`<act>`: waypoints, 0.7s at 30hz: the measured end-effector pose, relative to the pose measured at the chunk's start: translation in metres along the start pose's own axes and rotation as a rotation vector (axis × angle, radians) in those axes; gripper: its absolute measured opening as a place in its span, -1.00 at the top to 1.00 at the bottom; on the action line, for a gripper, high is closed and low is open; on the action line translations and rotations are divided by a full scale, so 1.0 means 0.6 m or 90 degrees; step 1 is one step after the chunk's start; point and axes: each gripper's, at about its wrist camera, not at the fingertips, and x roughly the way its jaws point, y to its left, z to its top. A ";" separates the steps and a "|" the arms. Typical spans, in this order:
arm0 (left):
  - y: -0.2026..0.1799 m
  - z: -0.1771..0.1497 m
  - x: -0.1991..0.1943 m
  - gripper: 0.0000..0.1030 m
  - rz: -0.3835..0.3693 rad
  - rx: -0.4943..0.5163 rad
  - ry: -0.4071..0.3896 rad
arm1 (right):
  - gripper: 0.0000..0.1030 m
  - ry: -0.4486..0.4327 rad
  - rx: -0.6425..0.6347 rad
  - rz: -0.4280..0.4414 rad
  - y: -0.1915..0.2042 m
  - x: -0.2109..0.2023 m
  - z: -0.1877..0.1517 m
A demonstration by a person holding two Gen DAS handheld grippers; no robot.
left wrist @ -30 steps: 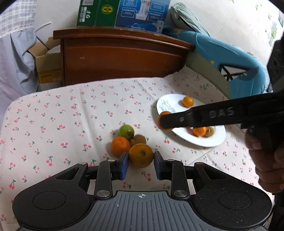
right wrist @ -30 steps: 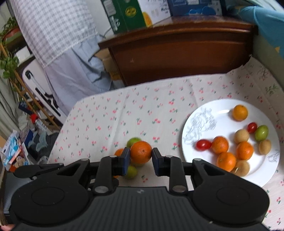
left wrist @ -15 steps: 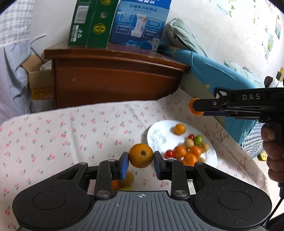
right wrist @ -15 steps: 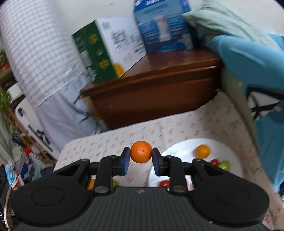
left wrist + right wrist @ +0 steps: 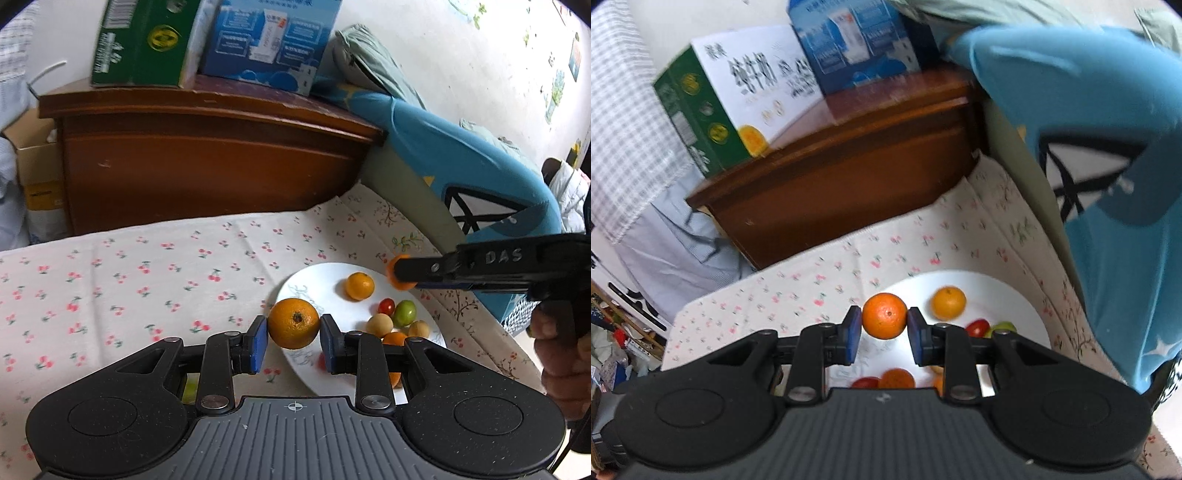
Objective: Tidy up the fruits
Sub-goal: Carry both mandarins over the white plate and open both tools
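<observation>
Two oranges are in the air, one in each of my hand-held grippers.

From the left wrist view, my left hand-held gripper (image 5: 293,341) is clamped on a large round orange (image 5: 293,324) with its stem scar facing the camera, held above the near rim of the round white plate (image 5: 317,275) on the cherry-print table (image 5: 110,280). The plate lies ahead and to the right. My right hand-held gripper (image 5: 400,277), pinching a smaller round orange (image 5: 391,268), comes in from the right over the plate's far edge, so it looks the nearer to a drop. On the plate I count two oranges, one red cherry tomato (image 5: 386,305), one green fruit (image 5: 405,312) and two tan round fruits; more may be hidden behind my fingers.

From the right wrist view, the right one (image 5: 884,330) is clamped on its orange (image 5: 885,315), the plate (image 5: 1015,295) directly below and ahead. Another orange (image 5: 948,302) lies just right of it on the plate.
</observation>
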 end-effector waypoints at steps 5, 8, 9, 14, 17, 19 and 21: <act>-0.015 0.002 0.035 0.47 -0.013 0.008 0.013 | 0.48 0.027 0.006 -0.010 -0.010 0.026 -0.006; -0.020 0.000 0.054 0.46 -0.016 0.010 0.022 | 0.48 0.038 0.011 -0.017 -0.015 0.036 -0.008; -0.021 -0.001 0.060 0.46 -0.017 0.009 0.026 | 0.48 0.041 0.013 -0.019 -0.017 0.040 -0.008; -0.025 -0.004 0.081 0.46 -0.022 0.011 0.036 | 0.48 0.048 0.028 -0.031 -0.029 0.052 -0.010; -0.027 -0.004 0.093 0.46 -0.030 0.010 0.046 | 0.47 0.050 0.032 -0.036 -0.033 0.055 -0.011; -0.029 -0.006 0.096 0.42 -0.024 0.009 0.046 | 0.44 0.048 0.035 -0.037 -0.035 0.054 -0.010; -0.030 -0.006 0.094 0.42 -0.028 0.007 0.044 | 0.43 0.044 0.041 -0.035 -0.036 0.051 -0.009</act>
